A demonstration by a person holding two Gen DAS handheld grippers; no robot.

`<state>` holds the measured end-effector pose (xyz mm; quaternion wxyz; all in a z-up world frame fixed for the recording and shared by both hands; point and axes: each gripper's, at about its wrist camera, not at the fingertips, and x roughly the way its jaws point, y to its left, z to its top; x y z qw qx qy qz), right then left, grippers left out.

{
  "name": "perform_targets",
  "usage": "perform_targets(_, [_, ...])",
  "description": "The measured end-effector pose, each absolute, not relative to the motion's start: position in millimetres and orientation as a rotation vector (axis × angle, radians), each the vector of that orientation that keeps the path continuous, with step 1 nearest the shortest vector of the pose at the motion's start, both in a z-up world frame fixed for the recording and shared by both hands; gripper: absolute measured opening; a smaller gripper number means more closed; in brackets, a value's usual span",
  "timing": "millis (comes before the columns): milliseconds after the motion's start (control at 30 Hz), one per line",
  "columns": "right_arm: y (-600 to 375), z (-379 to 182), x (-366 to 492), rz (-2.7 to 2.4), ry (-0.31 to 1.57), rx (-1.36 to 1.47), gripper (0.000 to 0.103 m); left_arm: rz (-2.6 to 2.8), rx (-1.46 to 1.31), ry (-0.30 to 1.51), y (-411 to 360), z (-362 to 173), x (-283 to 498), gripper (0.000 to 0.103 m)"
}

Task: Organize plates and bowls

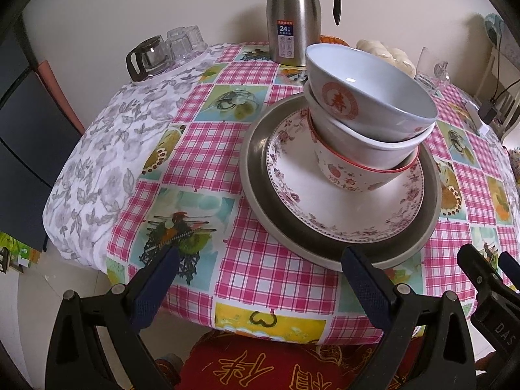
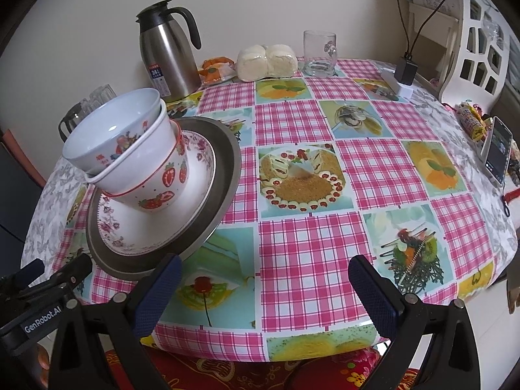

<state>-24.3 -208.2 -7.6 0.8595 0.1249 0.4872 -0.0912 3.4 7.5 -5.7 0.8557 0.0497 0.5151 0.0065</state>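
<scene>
A stack stands on the checked tablecloth: a grey metal plate (image 1: 260, 191) at the bottom, a floral plate (image 1: 351, 208) on it, then three nested bowls, a strawberry bowl (image 1: 354, 175), a white bowl (image 1: 367, 139) and a tilted bowl with a red emblem (image 1: 367, 87) on top. The stack also shows in the right wrist view (image 2: 152, 175) at the left. My left gripper (image 1: 260, 279) is open and empty, just before the metal plate's near rim. My right gripper (image 2: 263, 282) is open and empty over the table's front edge, right of the stack.
A steel thermos (image 1: 294, 16) stands at the back by the wall. A glass pot and tumblers (image 1: 162, 53) sit back left. Wrapped buns (image 2: 266, 61), a glass mug (image 2: 320, 53), a charger (image 2: 404, 71) and a phone (image 2: 497, 149) lie to the right. A white chair (image 2: 471, 42) stands beyond.
</scene>
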Motion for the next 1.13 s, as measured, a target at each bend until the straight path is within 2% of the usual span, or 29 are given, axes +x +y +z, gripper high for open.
perform_targets(1133, [-208.0,-14.1,-19.4,-0.200,1.048,0.227,0.103,-0.020,0.102,1.065,4.2,-3.9,3.9,0.100])
